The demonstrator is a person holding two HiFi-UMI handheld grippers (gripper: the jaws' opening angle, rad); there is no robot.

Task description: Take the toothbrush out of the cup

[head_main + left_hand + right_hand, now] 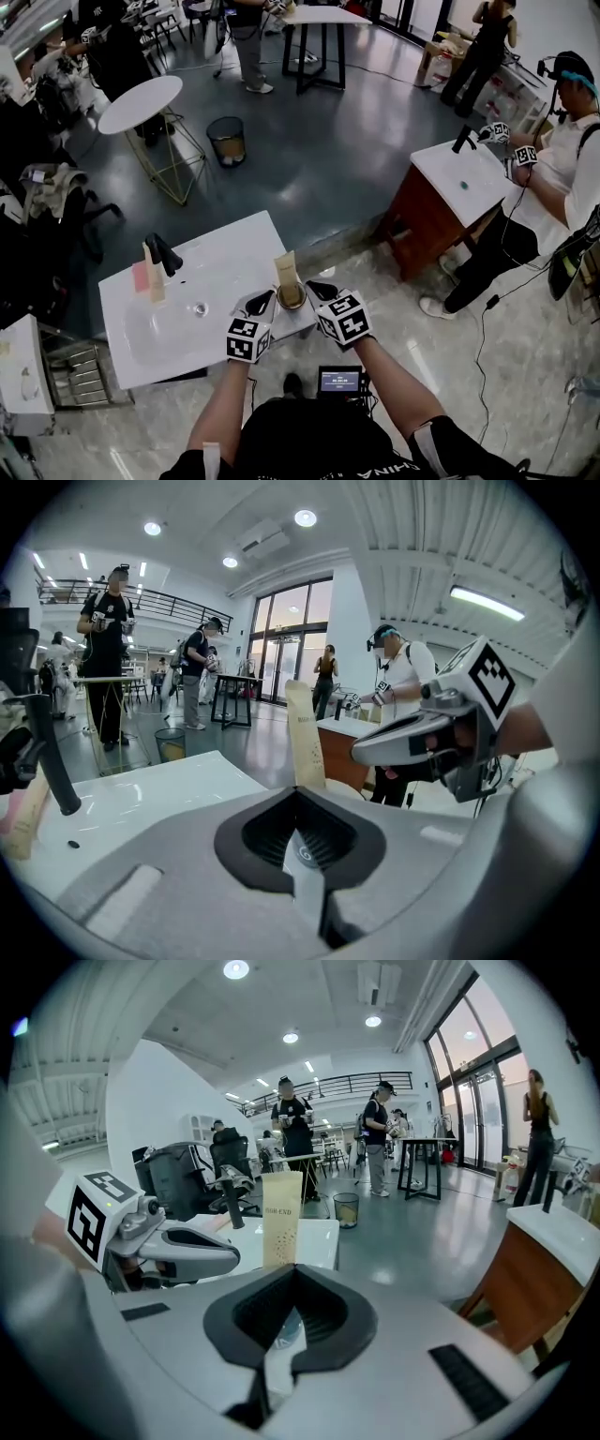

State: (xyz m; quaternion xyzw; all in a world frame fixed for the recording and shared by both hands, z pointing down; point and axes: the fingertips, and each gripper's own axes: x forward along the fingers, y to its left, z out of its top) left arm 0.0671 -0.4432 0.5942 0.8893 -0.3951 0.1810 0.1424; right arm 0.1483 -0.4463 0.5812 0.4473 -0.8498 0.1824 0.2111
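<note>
Closest to the person, the left hand-held gripper (260,302) and right hand-held gripper (322,292) have jaws together, seemingly empty, flanking the cup (292,297) at the worktop (225,253) edge. The packaged toothbrush (285,267) stands upright in it. Beyond is a black tap (164,253).

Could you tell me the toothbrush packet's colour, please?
The toothbrush packet is pale cream, clearest in the right gripper view.

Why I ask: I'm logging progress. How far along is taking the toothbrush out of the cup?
Done: nothing; the packaged toothbrush stands in the cup. In hand: left gripper and right gripper flank the cup, fingers shut, empty. Left: grasp the toothbrush, lift it out.
</note>
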